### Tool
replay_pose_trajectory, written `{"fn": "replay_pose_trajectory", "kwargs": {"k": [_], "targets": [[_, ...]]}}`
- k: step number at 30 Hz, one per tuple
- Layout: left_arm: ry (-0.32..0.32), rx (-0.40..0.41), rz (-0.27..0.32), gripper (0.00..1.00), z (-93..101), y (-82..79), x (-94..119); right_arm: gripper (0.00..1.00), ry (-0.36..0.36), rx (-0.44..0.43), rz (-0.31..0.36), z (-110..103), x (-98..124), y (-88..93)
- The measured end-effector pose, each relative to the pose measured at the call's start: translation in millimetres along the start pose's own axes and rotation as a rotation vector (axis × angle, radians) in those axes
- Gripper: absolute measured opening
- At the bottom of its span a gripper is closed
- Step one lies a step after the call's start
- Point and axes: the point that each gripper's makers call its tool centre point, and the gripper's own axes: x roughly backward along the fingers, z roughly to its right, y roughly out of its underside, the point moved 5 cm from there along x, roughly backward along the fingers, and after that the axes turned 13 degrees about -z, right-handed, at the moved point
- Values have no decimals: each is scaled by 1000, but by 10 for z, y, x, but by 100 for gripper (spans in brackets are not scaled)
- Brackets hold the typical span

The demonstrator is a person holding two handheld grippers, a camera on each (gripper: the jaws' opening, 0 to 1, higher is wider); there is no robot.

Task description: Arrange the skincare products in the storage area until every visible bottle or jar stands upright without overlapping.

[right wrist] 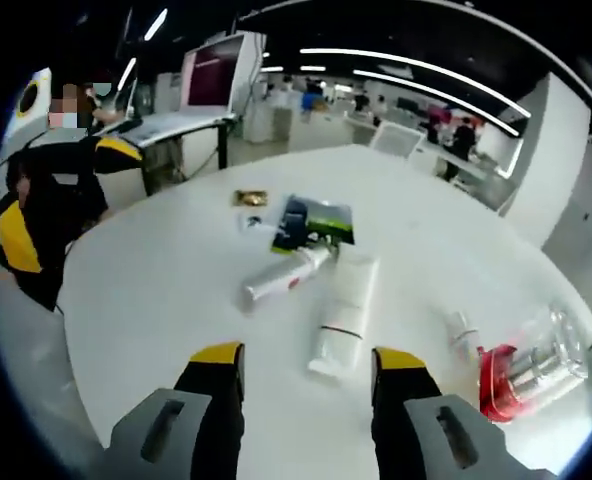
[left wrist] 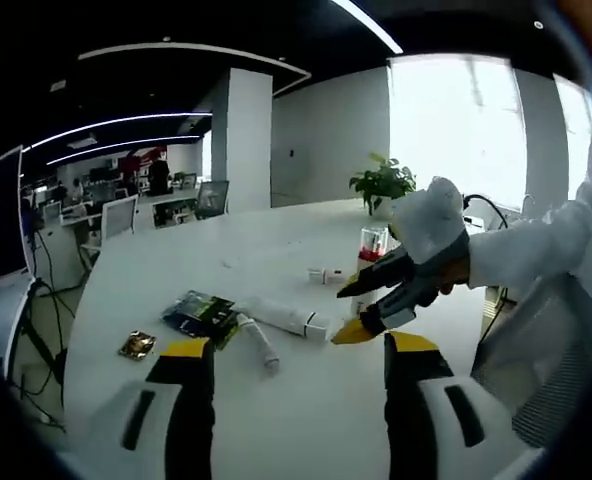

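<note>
On the white table [right wrist: 156, 290] a white tube [right wrist: 344, 310] and a white bottle [right wrist: 284, 278] lie flat side by side. Just beyond them lie a dark green packet [right wrist: 314, 222] and a gold sachet [right wrist: 249, 198]. A small white bottle [right wrist: 463, 333] and a clear bottle with a red end [right wrist: 526, 375] sit to the right. My right gripper [right wrist: 308, 362] is open above the tube's near end. In the left gripper view it [left wrist: 354, 310] hovers open, held by a gloved hand [left wrist: 431, 220], over the tube [left wrist: 286, 318]. My left gripper [left wrist: 298, 350] is open, short of the lying bottle [left wrist: 258, 340].
A potted plant [left wrist: 381, 185] stands at the table's far edge, behind the red-ended bottle [left wrist: 373, 243]. The packet [left wrist: 201, 312] and sachet [left wrist: 136, 345] lie left of the tube. Office desks and chairs [left wrist: 116, 215] surround the table. My left gripper [right wrist: 61, 195] shows at the left.
</note>
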Motion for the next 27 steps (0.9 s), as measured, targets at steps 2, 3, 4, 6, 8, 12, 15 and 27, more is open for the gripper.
{"fn": "replay_pose_trajectory", "kwargs": {"k": [2,3,4,6,8,12,15,27], "targets": [[3,-5,3,64,12,-11,-12,43,6,-1,-6,10,-63,-35],[4,-6,3,64,16,-15,-15,45,6,-6,-7,20,-99,-51],[8,-6,4,64,20,-19,-19,45,2,-17,-24,28,-153,-54],[15,-2,8,64,21,-27,-26,45,8,-31,-28,49,-239,-68],[16,4,7,64,11,-23,-31,44,23,-35,-32,77,-308,-77],[14,13,8,64,14,-19,18,45,31,-44,-44,109,-415,-93],[17,23,14,63,13,-24,23,46,40,-65,-63,170,-508,-88],[32,36,11,62,27,-21,20,43,27,-143,-86,266,-726,-100]]}}
